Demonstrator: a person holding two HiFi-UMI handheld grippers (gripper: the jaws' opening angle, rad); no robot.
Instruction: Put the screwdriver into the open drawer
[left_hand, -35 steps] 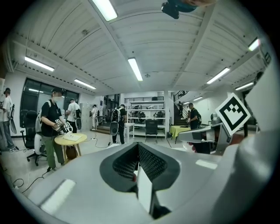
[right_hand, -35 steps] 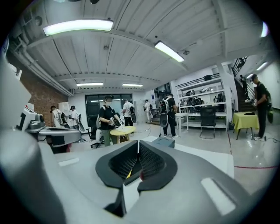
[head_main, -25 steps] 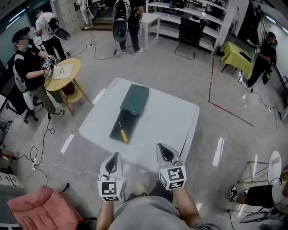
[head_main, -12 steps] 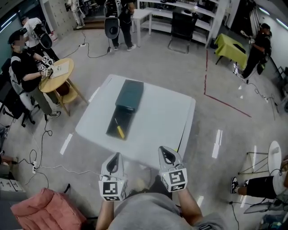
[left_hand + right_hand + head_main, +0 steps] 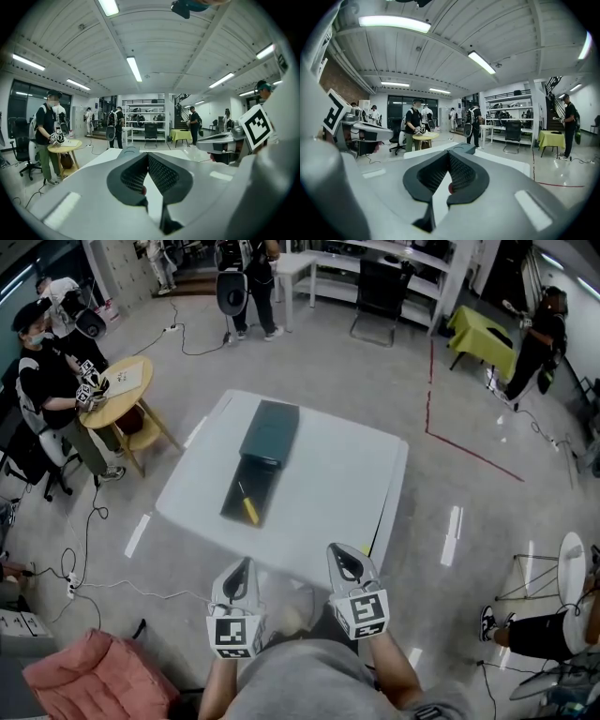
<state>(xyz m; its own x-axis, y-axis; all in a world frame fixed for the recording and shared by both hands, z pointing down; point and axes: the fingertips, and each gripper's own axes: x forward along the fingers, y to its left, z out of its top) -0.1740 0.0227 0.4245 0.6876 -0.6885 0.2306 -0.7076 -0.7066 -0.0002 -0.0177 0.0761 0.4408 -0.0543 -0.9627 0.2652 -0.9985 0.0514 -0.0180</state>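
The screwdriver (image 5: 248,508) lies inside the open drawer (image 5: 263,487), its yellow handle toward the drawer's near end and its thin shaft pointing back toward the dark box (image 5: 271,432) that the drawer slides out of. Nothing touches it. The drawer is pulled fully out and sits on the white table (image 5: 342,493), left of the table's middle, with the box behind it.

Judged from how things lie, the placing is done, since the tool rests within the drawer's walls and not on the tabletop. Whether the drawer is meant to be pushed shut afterwards the task does not say, so little or nothing seems to be left.

Both grippers are well apart from the drawer, off the table's near edge and close to the person's body. The left gripper (image 5: 243,563) has its jaws closed together, tips meeting, with nothing between them, and its own view shows only the table and room beyond. The right gripper (image 5: 336,549) is likewise fully closed and empty, pointing across the table beside the left one.
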